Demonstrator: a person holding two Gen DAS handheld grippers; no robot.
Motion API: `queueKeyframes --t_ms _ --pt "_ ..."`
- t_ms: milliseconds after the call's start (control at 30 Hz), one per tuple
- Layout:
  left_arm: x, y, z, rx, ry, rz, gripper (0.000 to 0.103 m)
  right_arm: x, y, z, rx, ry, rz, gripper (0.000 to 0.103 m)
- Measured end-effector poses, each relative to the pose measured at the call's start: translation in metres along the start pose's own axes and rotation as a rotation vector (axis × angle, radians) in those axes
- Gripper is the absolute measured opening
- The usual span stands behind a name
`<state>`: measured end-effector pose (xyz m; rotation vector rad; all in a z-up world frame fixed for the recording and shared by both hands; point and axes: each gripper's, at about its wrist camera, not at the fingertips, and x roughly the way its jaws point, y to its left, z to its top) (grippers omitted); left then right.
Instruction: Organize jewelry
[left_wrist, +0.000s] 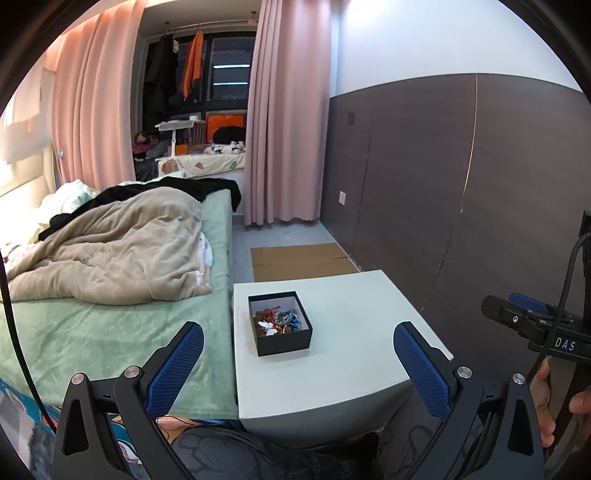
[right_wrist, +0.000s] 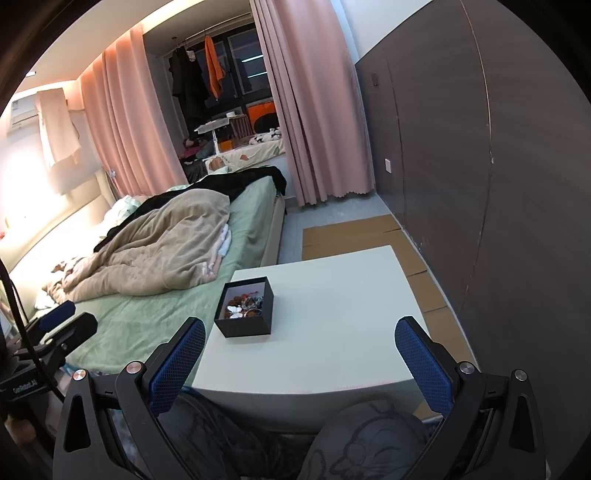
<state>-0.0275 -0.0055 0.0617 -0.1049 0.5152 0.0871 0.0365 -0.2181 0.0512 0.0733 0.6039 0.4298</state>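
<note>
A small black open box (left_wrist: 280, 325) stands on a white table (left_wrist: 354, 332), toward its left side. It holds a heap of jewelry (left_wrist: 279, 322) in red, blue and silver. The box also shows in the right wrist view (right_wrist: 245, 308) with the jewelry (right_wrist: 243, 304) inside. My left gripper (left_wrist: 298, 341) is open and empty, held above the table's near edge, short of the box. My right gripper (right_wrist: 300, 338) is open and empty, over the near part of the table (right_wrist: 332, 314), right of the box. Each gripper shows at the edge of the other's view.
A bed (left_wrist: 110, 332) with a green sheet and a beige quilt (left_wrist: 110, 247) lies against the table's left side. Flat cardboard (left_wrist: 299, 260) lies on the floor beyond the table. A dark panelled wall (left_wrist: 461, 184) runs along the right. My knees (right_wrist: 351, 439) are below the table's near edge.
</note>
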Motion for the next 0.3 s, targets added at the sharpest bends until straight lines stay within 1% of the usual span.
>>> queueKeyframes --t_ms 300 --pt "-0.0004 0.0012 -0.0003 0.005 -0.004 0.003 0.102 0.0063 -0.0005 -0.0051 -0.002 0.012 0.0 0.103"
